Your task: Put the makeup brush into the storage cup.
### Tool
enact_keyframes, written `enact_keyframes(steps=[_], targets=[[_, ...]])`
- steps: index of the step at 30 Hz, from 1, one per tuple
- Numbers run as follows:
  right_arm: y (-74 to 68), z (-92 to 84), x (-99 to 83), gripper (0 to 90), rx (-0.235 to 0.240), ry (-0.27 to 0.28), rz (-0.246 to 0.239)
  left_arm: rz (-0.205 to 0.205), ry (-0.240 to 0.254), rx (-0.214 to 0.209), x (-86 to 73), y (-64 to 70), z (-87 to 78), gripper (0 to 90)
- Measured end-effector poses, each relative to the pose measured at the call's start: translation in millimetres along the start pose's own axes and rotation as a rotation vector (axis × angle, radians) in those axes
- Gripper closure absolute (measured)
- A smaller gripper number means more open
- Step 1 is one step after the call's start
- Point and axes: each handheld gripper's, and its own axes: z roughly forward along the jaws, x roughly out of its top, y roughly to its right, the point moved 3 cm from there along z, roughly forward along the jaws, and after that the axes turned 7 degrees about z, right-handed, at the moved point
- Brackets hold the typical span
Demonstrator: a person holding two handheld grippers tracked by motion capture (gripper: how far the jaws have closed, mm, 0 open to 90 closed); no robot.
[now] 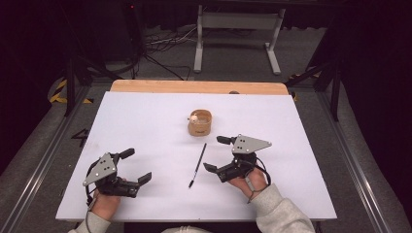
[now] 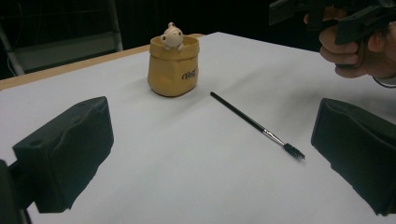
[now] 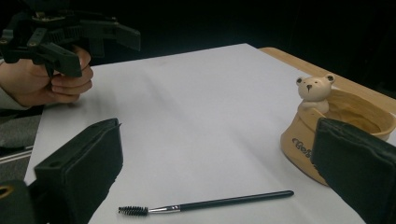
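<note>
Left gripper (image 1: 138,166) rests near the table's (image 1: 145,121) front edge, jaws spread, empty. The brush (image 1: 197,165) lies between the grippers, bristles toward the person, handle toward the pot (image 1: 200,123). Right gripper (image 1: 215,153) sits just beside it, jaws spread, empty.

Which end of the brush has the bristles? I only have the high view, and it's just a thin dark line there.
Observer: The end away from the cup, nearer the person. In the left gripper view the brush has a spiral bristle head there, just past a silver ferrule.
Operator: And the pale blob on the cup's rim?
Observer: A small bear figure, head and paws peeking over the rim.
</note>
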Motion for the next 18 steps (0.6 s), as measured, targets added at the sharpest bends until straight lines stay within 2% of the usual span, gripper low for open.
enact_keyframes(steps=[1,2,11,14,15,16,18], targets=[[0.6,1.4,2.4,2.7,0.010,-0.025,-0.008,0.000,0.000,0.000,0.0,0.0,0.0,0.0],[0.6,1.4,2.4,2.7,0.010,-0.025,-0.008,0.000,0.000,0.000,0.0,0.0,0.0,0.0],[5.2,7.0,17.0,2.2,0.038,-0.137,-0.054,0.000,0.000,-0.002,-0.1,0.1,0.3,0.0],[5.1,9.5,20.2,2.3,0.049,-0.183,-0.092,0.000,-0.001,-0.003,-0.1,0.2,0.3,0.0],[5.1,9.5,20.2,2.3,0.049,-0.183,-0.092,0.000,-0.001,-0.003,-0.1,0.2,0.3,0.0],[4.3,12.0,22.4,2.9,0.055,-0.218,-0.131,0.001,-0.001,-0.003,0.0,0.2,0.3,0.0],[4.5,14.7,24.0,2.9,0.062,-0.251,-0.146,0.001,-0.001,-0.003,0.0,0.1,0.3,0.0]])
